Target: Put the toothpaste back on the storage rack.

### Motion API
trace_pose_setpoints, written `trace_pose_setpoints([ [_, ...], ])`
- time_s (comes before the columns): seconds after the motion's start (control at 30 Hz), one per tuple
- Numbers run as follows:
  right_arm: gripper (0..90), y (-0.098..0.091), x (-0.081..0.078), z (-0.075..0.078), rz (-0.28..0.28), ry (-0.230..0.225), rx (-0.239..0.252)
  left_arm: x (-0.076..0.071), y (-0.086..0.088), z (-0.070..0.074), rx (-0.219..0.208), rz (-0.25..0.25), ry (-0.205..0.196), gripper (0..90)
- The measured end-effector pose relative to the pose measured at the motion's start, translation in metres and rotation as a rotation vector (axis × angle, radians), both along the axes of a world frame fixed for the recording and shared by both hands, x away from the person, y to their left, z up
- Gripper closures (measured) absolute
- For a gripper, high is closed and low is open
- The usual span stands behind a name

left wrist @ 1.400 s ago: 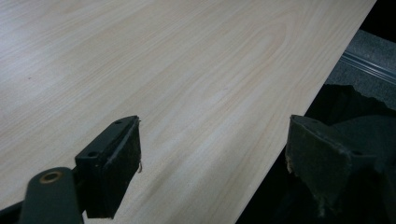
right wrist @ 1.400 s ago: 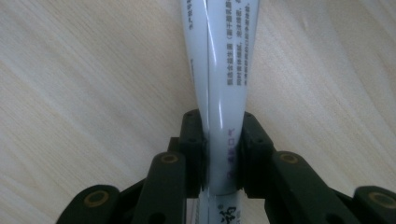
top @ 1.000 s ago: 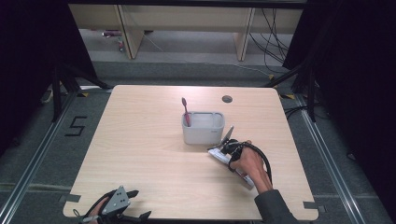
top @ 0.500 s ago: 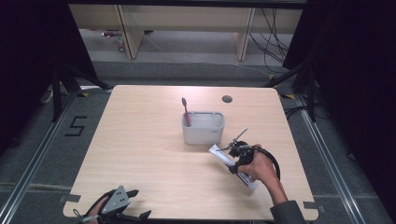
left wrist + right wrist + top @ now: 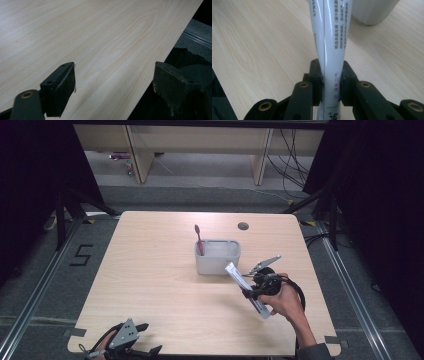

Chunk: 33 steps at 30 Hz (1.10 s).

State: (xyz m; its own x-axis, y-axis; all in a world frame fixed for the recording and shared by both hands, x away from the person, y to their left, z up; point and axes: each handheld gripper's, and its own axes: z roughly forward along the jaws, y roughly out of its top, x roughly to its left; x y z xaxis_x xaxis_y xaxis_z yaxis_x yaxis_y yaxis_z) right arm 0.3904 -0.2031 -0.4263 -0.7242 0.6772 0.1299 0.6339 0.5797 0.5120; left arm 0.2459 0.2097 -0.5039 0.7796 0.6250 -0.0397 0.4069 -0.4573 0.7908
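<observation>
Right now your right gripper [image 5: 331,82] is pinching a white toothpaste tube [image 5: 331,37]: both black pads press flat against the tube's sides, and the tube runs straight up between them and away from the camera. Small printed text runs along its length, with a few purple characters just above the pinch point. From the high view, your right gripper [image 5: 252,287] sits in your right hand [image 5: 282,300] above the right half of the table [image 5: 150,270], and the tube [image 5: 245,282] slants across it, its upper end pointing toward the grey holder [image 5: 217,257] and its lower end toward you. That upper end lies just beside the holder's near right corner; whether the two touch you cannot tell from here. In the right gripper view the holder's pale rounded base [image 5: 374,11] stands beyond the tube, slightly to one side, on the light wood.

Inside the holder a red toothbrush [image 5: 199,239] stands upright in the left part, its head above the rim. Farther back on the table there is a small round cable hole [image 5: 243,226].

Your left gripper [image 5: 125,345] rests at the near left edge of the table, well apart from the holder and the tube. Its jaws are spread wide with nothing between them: in the left gripper view its pads [image 5: 61,92] stand far apart, one over the wood, the other past the table's edge over the dark floor.
</observation>
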Motion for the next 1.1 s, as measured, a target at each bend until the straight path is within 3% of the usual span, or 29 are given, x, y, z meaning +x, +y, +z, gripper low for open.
trace_pose_setpoints([
  [0.07, 75.9, 0.0, 0.0, 0.001, 0.004, -0.001, 0.03, 0.0, 0.0, 0.0, -0.001, 0.0, 0.002, 18.0],
  [0.13, 75.9, 0.0, 0.0, 0.003, 0.008, -0.031, 0.052, 0.0, 0.0, 0.0, 0.005, -0.002, 0.0, 18.0],
  [0.17, 75.9, 0.001, -0.002, 0.005, -0.031, -0.023, 0.065, 0.0, -0.001, -0.001, -0.011, 0.008, 0.001, 18.0],
  [0.27, 75.9, 0.0, 0.0, 0.009, -0.008, -0.065, 0.091, 0.0, -0.001, 0.0, -0.011, 0.005, 0.004, 18.0],
  [0.3, 75.9, 0.0, -0.002, 0.012, -0.035, -0.054, 0.089, 0.001, 0.001, 0.0, 0.01, 0.0, -0.006, 18.0],
  [0.4, 75.9, -0.001, 0.0, 0.017, -0.032, -0.085, 0.144, 0.0, -0.001, 0.0, -0.021, 0.009, 0.002, 18.0],
  [0.43, 75.9, -0.001, 0.002, 0.018, -0.03, -0.123, 0.157, 0.0, -0.001, -0.001, -0.024, 0.009, 0.003, 18.0],
  [0.5, 75.9, 0.0, 0.001, 0.022, -0.049, -0.103, 0.173, 0.0, 0.0, 0.0, -0.03, 0.004, 0.02, 18.0],
  [0.53, 75.9, 0.001, 0.002, 0.021, -0.055, -0.131, 0.203, 0.0, -0.001, -0.001, -0.049, 0.013, 0.016, 18.0],
  [0.57, 75.9, 0.001, 0.003, 0.024, -0.051, -0.127, 0.19, 0.001, 0.001, 0.0, -0.021, 0.006, 0.008, 18.0],
  [0.7, 75.9, 0.002, 0.007, 0.028, -0.057, -0.18, 0.223, 0.0, 0.0, 0.0, -0.03, 0.01, 0.013, 18.0],
  [0.77, 75.9, 0.005, 0.007, 0.031, -0.073, -0.16, 0.25, 0.0, 0.0, 0.0, -0.03, 0.008, 0.011, 18.0],
  [0.8, 75.9, 0.005, 0.01, 0.031, -0.056, -0.205, 0.246, 0.0, 0.001, 0.0, -0.027, 0.011, 0.007, 18.0],
  [0.87, 75.9, 0.008, 0.009, 0.035, -0.075, -0.174, 0.267, 0.0, 0.0, 0.0, -0.046, 0.017, 0.01, 18.0],
  [0.9, 75.8, 0.007, 0.013, 0.035, -0.052, -0.212, 0.262, 0.0, 0.0, -0.001, -0.053, 0.017, 0.006, 18.0],
  [0.97, 75.9, 0.009, 0.014, 0.038, -0.057, -0.207, 0.286, 0.0, 0.0, 0.0, -0.043, 0.015, 0.009, 18.0],
  [1.0, 75.9, 0.009, 0.016, 0.038, -0.046, -0.236, 0.28, 0.0, 0.0, 0.0, -0.043, 0.013, 0.011, 18.0],
  [1.07, 75.8, 0.012, 0.017, 0.039, -0.051, -0.221, 0.293, 0.0, 0.001, 0.001, -0.035, 0.017, 0.008, 18.0],
  [1.1, 75.8, 0.013, 0.019, 0.039, -0.04, -0.238, 0.293, 0.0, 0.0, 0.0, -0.04, 0.02, 0.008, 17.9],
])
